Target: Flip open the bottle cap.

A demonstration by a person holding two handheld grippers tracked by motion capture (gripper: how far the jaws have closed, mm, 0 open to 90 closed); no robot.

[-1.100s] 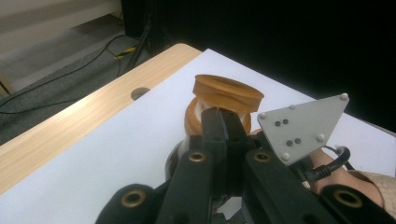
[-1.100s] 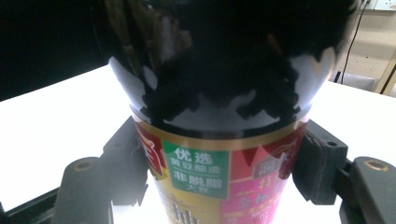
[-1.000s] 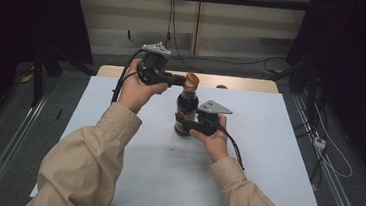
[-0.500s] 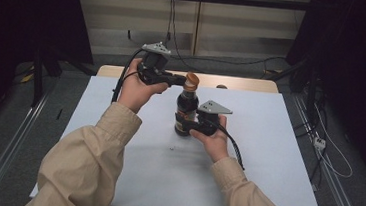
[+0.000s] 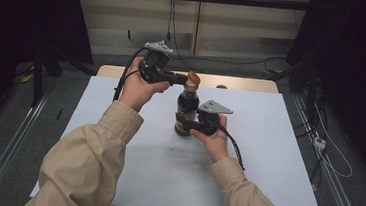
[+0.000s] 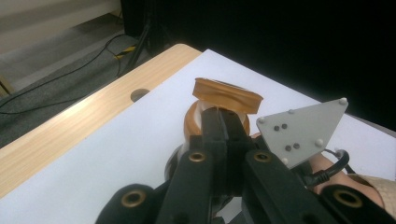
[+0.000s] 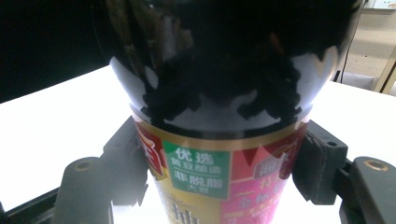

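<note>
A dark soy-sauce bottle [image 5: 187,106] with an orange cap [image 5: 192,79] stands upright mid-table on the white sheet [image 5: 266,155]. My right gripper [image 5: 185,125] is shut on its labelled lower body; in the right gripper view the bottle [image 7: 219,93] sits between both pads [image 7: 126,158]. My left gripper [image 5: 182,78] comes in level from the left at cap height. In the left gripper view its jaws [image 6: 219,114] are pressed together, tips against the cap just under the tilted lid [image 6: 227,93]. Whether they pinch any part of the cap is hidden.
The wooden table edge [image 5: 243,83] with a round hole [image 5: 221,87] runs along the far side. Cables lie on the floor [image 5: 254,64] behind and to the right. Metal rails [image 5: 11,148] flank the table. Bare white sheet lies in front of the bottle.
</note>
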